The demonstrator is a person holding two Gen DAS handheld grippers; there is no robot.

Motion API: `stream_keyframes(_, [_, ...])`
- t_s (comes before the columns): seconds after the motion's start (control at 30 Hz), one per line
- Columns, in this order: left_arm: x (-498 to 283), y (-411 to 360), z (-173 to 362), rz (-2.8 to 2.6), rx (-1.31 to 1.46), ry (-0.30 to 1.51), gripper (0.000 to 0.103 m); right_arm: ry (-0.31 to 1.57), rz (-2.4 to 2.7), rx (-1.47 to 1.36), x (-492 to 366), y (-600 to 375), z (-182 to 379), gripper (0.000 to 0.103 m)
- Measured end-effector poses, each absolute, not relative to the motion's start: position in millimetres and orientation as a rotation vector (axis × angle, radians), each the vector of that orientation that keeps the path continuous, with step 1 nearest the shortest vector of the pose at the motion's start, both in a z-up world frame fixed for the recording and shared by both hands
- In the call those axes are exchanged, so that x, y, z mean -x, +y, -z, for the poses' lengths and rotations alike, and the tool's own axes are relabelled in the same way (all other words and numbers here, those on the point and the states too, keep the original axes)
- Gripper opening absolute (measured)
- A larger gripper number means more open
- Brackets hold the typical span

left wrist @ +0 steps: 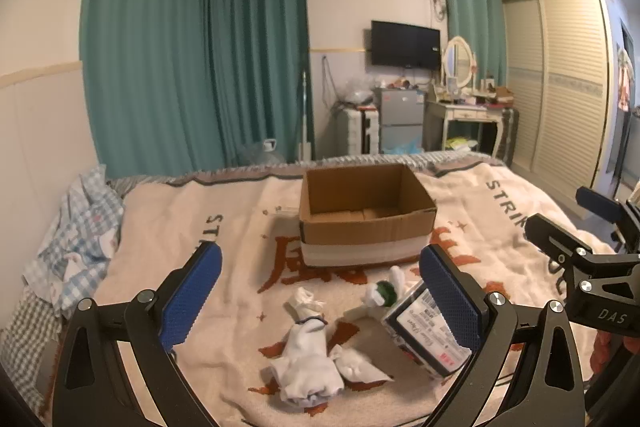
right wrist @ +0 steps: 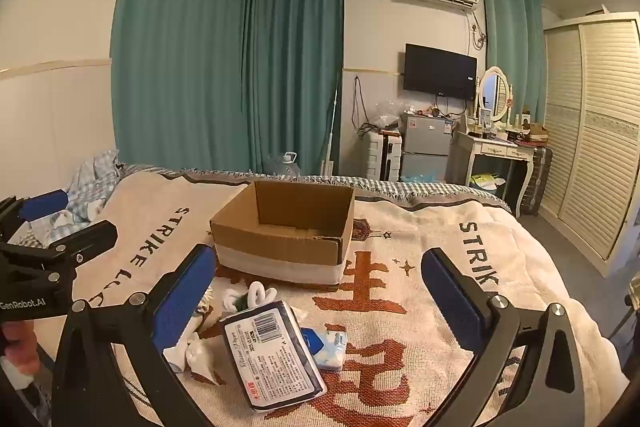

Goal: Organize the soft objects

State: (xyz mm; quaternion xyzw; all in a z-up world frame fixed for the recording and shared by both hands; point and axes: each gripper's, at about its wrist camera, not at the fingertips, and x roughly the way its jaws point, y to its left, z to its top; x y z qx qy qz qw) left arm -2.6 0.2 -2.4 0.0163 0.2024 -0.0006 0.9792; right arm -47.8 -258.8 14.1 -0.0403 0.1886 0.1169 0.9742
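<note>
An open, empty cardboard box (left wrist: 366, 213) (right wrist: 284, 227) stands on the bed blanket. In front of it lie white socks (left wrist: 306, 359) (right wrist: 192, 349), a small white and green plush (left wrist: 382, 293) (right wrist: 250, 297), a dark tissue pack (left wrist: 424, 327) (right wrist: 274, 353) and a small blue and white tissue packet (right wrist: 328, 347). My left gripper (left wrist: 326, 301) is open above the socks. My right gripper (right wrist: 320, 303) is open above the tissue pack. Both are empty. The right gripper's body also shows at the right of the left wrist view (left wrist: 576, 255).
The cream blanket (right wrist: 420, 307) with orange characters covers the bed. A checked blue cloth (left wrist: 76, 243) is heaped at the bed's left edge. Teal curtains, a small fridge (left wrist: 402, 119), a dressing table (left wrist: 468, 115) and a wardrobe stand beyond the bed's foot.
</note>
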Motion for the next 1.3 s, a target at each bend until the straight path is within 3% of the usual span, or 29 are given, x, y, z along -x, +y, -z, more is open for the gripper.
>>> stream_keyframes(1.3, [0.4,3.9,0.6,-0.001,-0.038,0.418,0.102,0.383,-0.232,0.084,45.1,-257.5,-12.0,0.103])
